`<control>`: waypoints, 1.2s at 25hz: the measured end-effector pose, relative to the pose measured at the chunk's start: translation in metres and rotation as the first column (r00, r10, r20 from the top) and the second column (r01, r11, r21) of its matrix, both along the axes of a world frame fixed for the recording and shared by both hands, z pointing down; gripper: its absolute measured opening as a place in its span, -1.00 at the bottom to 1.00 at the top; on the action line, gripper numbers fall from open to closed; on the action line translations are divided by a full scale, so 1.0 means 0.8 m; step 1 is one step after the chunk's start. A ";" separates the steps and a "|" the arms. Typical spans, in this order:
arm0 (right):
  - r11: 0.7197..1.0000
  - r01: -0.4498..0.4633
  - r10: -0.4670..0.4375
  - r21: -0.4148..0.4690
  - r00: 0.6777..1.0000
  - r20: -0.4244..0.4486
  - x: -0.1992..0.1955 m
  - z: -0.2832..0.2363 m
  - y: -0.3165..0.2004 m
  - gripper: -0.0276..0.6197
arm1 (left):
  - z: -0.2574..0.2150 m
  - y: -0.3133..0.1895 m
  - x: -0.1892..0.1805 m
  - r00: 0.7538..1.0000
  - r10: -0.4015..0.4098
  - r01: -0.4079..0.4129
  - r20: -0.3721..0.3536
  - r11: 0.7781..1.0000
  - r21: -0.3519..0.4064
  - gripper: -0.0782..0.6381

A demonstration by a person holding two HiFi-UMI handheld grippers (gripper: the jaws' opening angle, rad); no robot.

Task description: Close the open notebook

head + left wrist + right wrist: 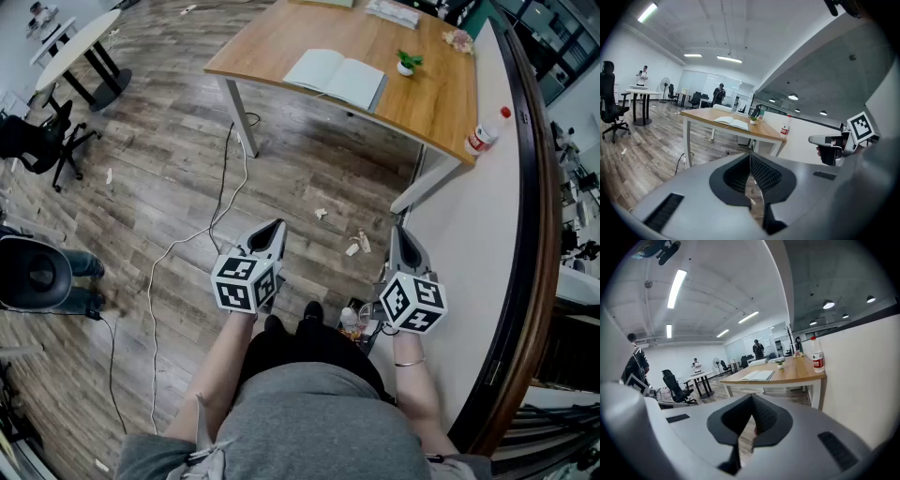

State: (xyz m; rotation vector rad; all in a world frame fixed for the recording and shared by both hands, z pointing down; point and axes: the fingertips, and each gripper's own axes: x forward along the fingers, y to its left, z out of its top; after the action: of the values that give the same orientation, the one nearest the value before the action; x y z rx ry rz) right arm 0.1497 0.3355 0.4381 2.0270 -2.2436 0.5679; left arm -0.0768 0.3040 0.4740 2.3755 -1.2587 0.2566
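Observation:
An open notebook (337,78) with pale pages lies flat on a wooden table (281,42) well ahead of me; it also shows far off as the notebook (733,123) in the left gripper view and the notebook (758,375) in the right gripper view. My left gripper (273,232) is held near my waist, shut and empty, its jaws (750,161) pressed together. My right gripper (401,242) is beside it, also shut with nothing in it, jaws (751,409) meeting. Both are far short of the table.
On the table stand a small potted plant (407,63), a red-capped bottle (483,136) at its right corner and papers (392,12) at the back. A white partition (469,244) runs along my right. Cables (220,202) and paper scraps (354,246) lie on the wood floor. Office chairs (37,141) stand at left.

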 end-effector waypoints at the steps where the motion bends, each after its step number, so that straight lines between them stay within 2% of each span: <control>1: 1.000 0.004 -0.004 0.000 1.000 -0.004 -0.001 0.001 0.000 -0.91 | 0.000 0.000 0.001 1.000 0.000 0.000 0.003 1.000 0.000 -0.70; 10: 0.998 0.048 -0.047 0.029 0.998 -0.038 -0.008 -0.003 -0.009 -0.90 | -0.021 -0.013 0.017 1.000 -0.009 0.007 0.028 0.999 0.054 -0.70; 16: 0.998 0.051 -0.050 0.035 0.999 -0.010 -0.008 -0.004 -0.019 -0.88 | -0.028 -0.017 0.031 1.000 -0.010 0.008 0.028 0.997 0.073 -0.70; 18: 0.997 0.065 -0.065 0.030 0.998 0.008 -0.011 -0.005 -0.027 -0.64 | -0.029 -0.020 0.033 0.999 -0.005 0.003 0.032 0.997 0.072 -0.64; 20: 0.997 0.072 -0.072 0.026 0.997 0.026 -0.012 -0.005 -0.034 -0.57 | -0.028 -0.025 0.035 0.999 0.001 -0.004 0.043 0.997 0.071 -0.52; 25: 0.995 0.092 -0.093 0.027 0.994 0.060 -0.020 -0.001 -0.061 -0.48 | -0.025 -0.054 0.034 0.998 0.009 -0.014 0.066 0.997 0.080 -0.40; 30: 0.996 0.084 -0.085 0.009 0.995 0.061 -0.027 0.010 -0.101 -0.39 | -0.015 -0.105 0.026 0.998 0.015 -0.020 0.063 0.997 0.074 -0.37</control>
State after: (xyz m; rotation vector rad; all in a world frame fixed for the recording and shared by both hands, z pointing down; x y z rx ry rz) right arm 0.1282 0.2546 0.4461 1.9323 -2.3555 0.6245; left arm -0.0563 0.2204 0.4617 2.4603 -1.2978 0.2957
